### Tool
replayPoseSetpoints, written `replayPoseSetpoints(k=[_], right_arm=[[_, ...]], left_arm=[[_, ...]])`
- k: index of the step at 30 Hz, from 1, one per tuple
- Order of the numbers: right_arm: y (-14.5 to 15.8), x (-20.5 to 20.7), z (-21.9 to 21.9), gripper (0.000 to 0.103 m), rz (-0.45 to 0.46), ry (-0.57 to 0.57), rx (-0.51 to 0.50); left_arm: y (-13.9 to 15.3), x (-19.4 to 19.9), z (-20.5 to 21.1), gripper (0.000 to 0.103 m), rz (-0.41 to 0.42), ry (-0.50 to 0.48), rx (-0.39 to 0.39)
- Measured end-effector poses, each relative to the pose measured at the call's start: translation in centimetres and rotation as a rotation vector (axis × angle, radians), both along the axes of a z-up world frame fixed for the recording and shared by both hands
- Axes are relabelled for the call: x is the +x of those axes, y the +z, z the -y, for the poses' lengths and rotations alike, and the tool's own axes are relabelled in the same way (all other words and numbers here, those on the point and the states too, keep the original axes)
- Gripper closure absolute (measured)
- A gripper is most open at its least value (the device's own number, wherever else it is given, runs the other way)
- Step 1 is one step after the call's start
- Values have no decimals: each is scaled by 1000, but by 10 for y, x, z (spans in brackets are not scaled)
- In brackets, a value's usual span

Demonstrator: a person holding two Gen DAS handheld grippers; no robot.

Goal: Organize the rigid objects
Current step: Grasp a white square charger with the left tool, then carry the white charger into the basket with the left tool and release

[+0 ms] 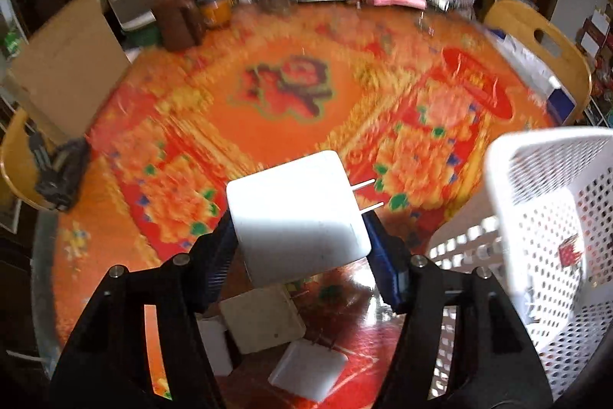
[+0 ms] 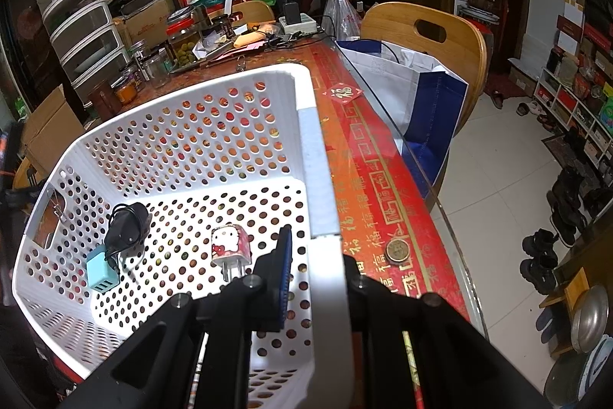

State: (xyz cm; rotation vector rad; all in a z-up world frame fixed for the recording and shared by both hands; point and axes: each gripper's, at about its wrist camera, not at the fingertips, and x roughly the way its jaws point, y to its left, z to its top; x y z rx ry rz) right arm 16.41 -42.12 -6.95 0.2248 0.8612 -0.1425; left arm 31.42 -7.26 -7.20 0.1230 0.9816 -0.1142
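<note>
While the left hand-held gripper holds the white charger clamped between its blue pads, lifted above the table with its two prongs pointing right, the job in hand looks to be carrying it right to the white basket. Keep the clamp firm and the block level, since the smooth sides could slip. Clear the basket's near rim before lowering, then let go low over a bare patch of floor, away from the pink cartoon charger, the teal charger and the black adapter already inside. The right hand-held gripper is pinched tight on the basket's rim, steadying it; it should hold there. Three more white chargers lie on the table below, not yet collected.
</note>
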Motion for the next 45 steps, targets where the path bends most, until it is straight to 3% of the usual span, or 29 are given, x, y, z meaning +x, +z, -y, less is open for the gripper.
replayPoseSetpoints(k=[7, 15, 30, 45], right_arm=[[0, 0, 0, 90, -2, 2, -3], [0, -1, -1, 90, -3, 3, -4], [1, -1, -3, 89, -1, 13, -3], [2, 0, -2, 89, -1, 15, -3]], left_arm=[[63, -32, 26, 42, 138, -17, 66], [96, -71, 90, 42, 212, -102, 143], [77, -100, 169, 42, 190, -223, 192], [39, -105, 228, 42, 106, -337, 230]])
